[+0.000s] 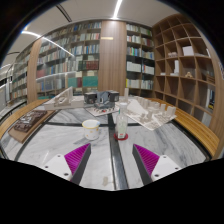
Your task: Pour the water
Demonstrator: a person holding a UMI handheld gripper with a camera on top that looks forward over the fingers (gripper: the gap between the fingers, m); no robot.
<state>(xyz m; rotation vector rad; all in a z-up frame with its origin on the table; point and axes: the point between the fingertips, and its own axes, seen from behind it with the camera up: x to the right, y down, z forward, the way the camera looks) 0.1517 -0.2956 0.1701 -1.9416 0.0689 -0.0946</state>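
A clear plastic bottle (121, 124) with a red label stands upright on the white marble table (60, 150), just beyond my fingers and slightly right of the middle. A white cup (92, 130) stands to its left, close beside it. My gripper (112, 158) is open and empty, its magenta pads (78, 157) spread wide apart over the table, short of both the cup and the bottle. A dark seam runs along the table between the fingers.
A dark tray or book (30, 121) lies at the left on the table. Clutter of boxes and papers (150, 112) sits farther back. Wooden benches flank the table. Bookshelves (90, 60) fill the far wall and right side.
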